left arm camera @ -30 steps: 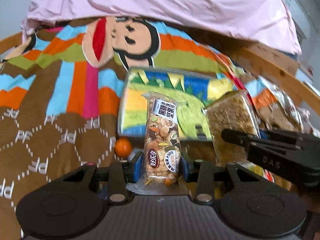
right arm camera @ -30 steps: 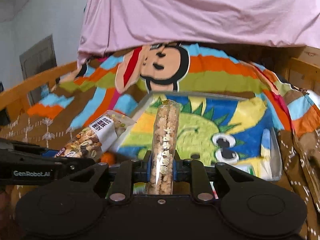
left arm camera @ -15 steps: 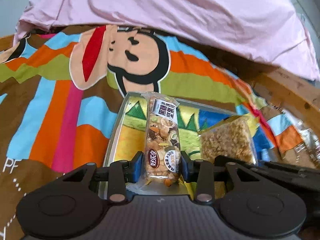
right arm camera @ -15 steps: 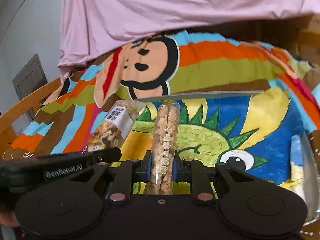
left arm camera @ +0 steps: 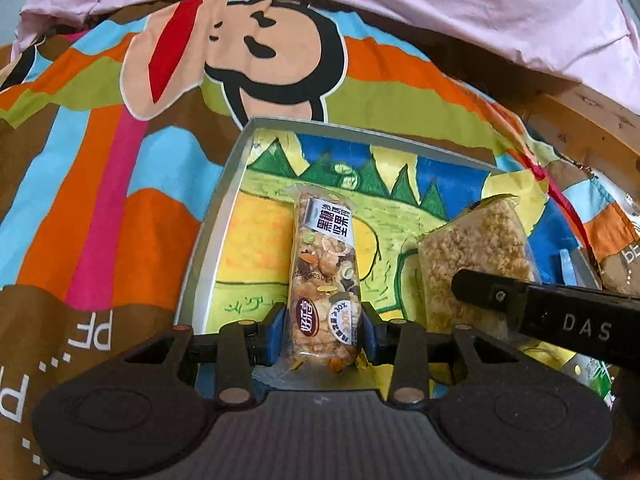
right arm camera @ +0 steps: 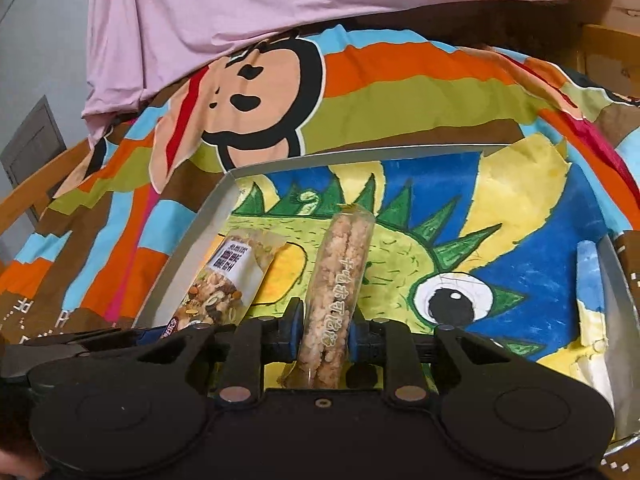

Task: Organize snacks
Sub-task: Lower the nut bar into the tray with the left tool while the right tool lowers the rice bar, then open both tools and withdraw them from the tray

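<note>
Your left gripper (left arm camera: pixel 323 330) clamps the nut bar (left arm camera: pixel 325 276) by its lower end, the bar lying over the left part of the metal tray (left arm camera: pixel 216 236) with the dinosaur drawing. Your right gripper (right arm camera: pixel 325 330) has the rice crisp bar (right arm camera: pixel 338 280) between its pads, jaws opening, just right of the nut bar above the same tray. The tray sits on a striped monkey bedsheet (left arm camera: pixel 100 168), a pink blanket (left arm camera: pixel 400 4) beyond it.
</note>
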The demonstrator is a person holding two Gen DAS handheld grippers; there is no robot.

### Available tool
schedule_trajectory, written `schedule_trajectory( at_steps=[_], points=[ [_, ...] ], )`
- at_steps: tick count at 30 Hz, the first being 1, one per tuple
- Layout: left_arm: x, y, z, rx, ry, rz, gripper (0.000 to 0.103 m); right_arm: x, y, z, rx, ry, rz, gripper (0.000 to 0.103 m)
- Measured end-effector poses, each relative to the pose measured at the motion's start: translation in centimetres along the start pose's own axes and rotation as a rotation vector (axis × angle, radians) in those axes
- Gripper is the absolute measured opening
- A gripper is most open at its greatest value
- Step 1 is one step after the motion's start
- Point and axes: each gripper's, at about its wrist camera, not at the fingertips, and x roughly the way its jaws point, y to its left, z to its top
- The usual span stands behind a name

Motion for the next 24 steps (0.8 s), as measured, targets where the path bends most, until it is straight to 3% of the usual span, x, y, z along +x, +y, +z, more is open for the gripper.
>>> schedule_trajectory(
  at_steps=[5,7,10,13,24],
  points=[
    [0.2,-0.2,-0.3,0.015,0.010,0.016,0.043,0.0,-0.2,0.0,-0.028,0.009,-0.059,0.033],
    [0.0,-0.3,-0.3,0.020,0.010,0.017,0.047,-0.1,-0.1,0.1,-0.056,0.013,-0.101,0.047],
    [-0.3,-0.3,-0.2,0.014,0.004,0.026,0.062,-0.4,-0.3,0.2,-0.082,0.007,-0.152,0.065],
    [-0.9,-0.3,0.0,0.001,0.001,0.029,0.071,-1.2,-0.5,0.5,-0.092,-0.022,-0.193,0.078],
    [-6.6,-0.1,0.7,-0.052,-0.100,0.065,0.097,-8.4,-0.3,0.7,-0.111,-0.180,-0.229,0.102]
  ],
)
